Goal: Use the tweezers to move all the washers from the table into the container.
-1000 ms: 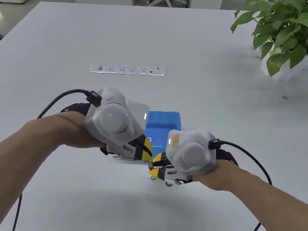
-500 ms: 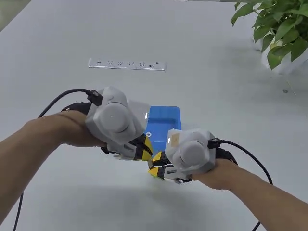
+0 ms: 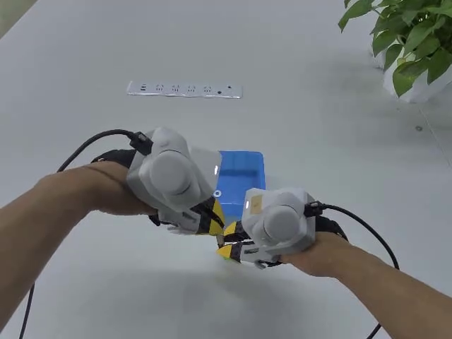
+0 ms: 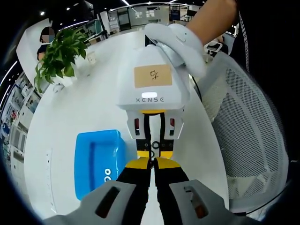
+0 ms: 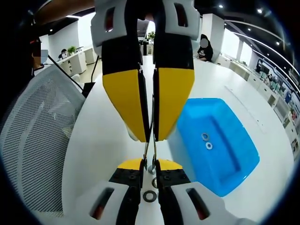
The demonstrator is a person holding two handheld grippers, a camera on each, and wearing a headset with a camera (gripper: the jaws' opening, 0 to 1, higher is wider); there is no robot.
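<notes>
My left gripper [image 3: 215,224] and right gripper [image 3: 227,244] meet tip to tip just in front of the blue container [image 3: 244,166]. Thin metal tweezers [image 5: 151,150] run between the left gripper's [image 5: 151,138] yellow fingers down into the right gripper's [image 5: 150,165] jaws, and both grippers are shut on them. One washer [image 5: 150,196] lies on the white table under my right jaws, with a second washer [image 5: 154,182] just beyond it. Two washers [image 5: 206,140] rest inside the container [image 5: 234,173]. In the left gripper view the container [image 4: 89,159] sits to the left of my jaws [image 4: 151,164].
A white power strip [image 3: 183,90] lies farther back on the table. A potted plant [image 3: 409,42] stands at the far right corner. A white mesh chair [image 4: 253,140] stands off the near table edge.
</notes>
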